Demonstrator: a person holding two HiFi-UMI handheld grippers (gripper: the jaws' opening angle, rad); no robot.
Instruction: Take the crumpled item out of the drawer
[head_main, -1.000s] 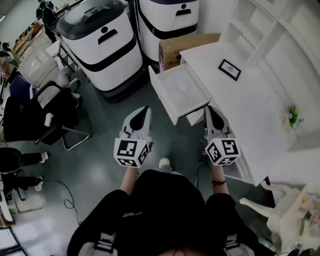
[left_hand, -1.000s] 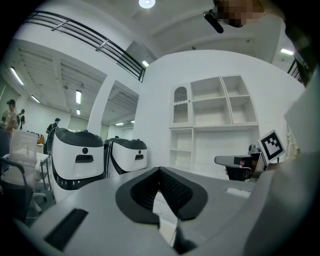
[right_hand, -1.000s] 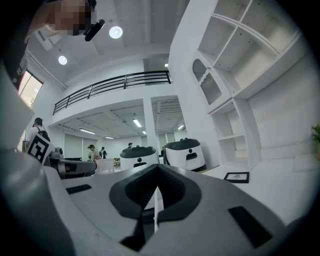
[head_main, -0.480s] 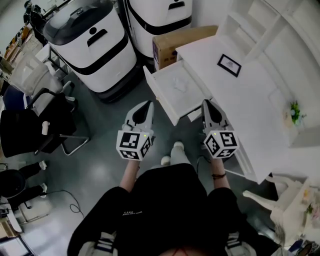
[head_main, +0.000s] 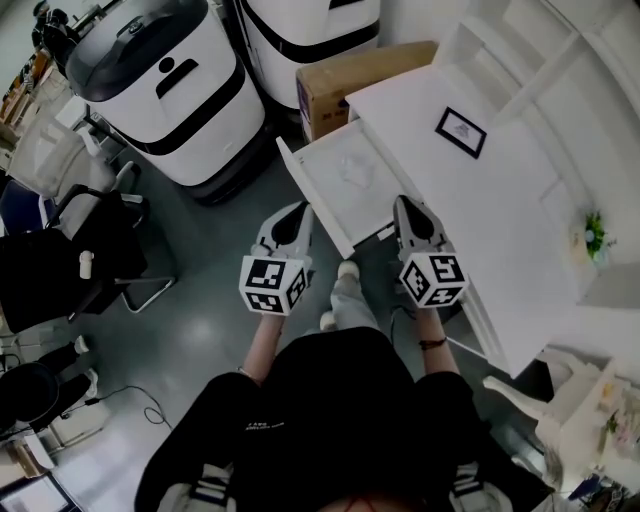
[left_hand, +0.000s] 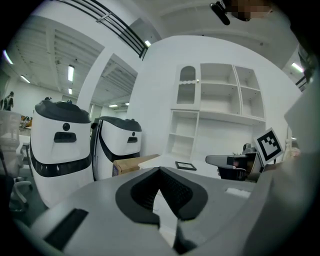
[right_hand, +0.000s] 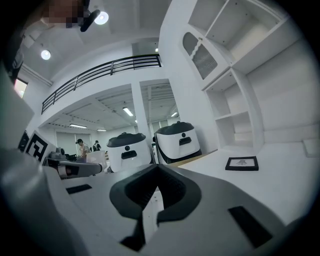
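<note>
- Workshop floor of grey, with a white desk (head_main: 520, 200) and its shelving along my right, and two big white-and-black machines (head_main: 165, 90) standing beyond a brown cardboard box (head_main: 350, 78).
- A shallow white drawer (head_main: 312, 200) stands pulled out from the desk's edge toward those machines.
- The crumpled white item (head_main: 358, 172) lies on the drawer's floor about mid-way along, a little nearer the desk side. It is pale on pale, so I can't make out what it is made of.
- My left gripper (head_main: 297, 212) hovers just outside the drawer's front panel, near its closer corner. Its own view shows the dark pads (left_hand: 172, 192) meeting at the tips with nothing between them.
- My right gripper (head_main: 405, 205) hangs by the drawer's closer corner, where it meets the desk edge. Its jaws are together as well, and empty.
- A small black-framed picture (head_main: 461, 132) sits on the desk top, well clear of the drawer.
- I judge this to be the approach: the drawer is already open and the item is untouched.
- Next I would part one gripper's jaws, most likely the right, carry it forward over the drawer's rim, dip to the item, and close on a raised fold before lifting straight up clear of the walls.
</note>
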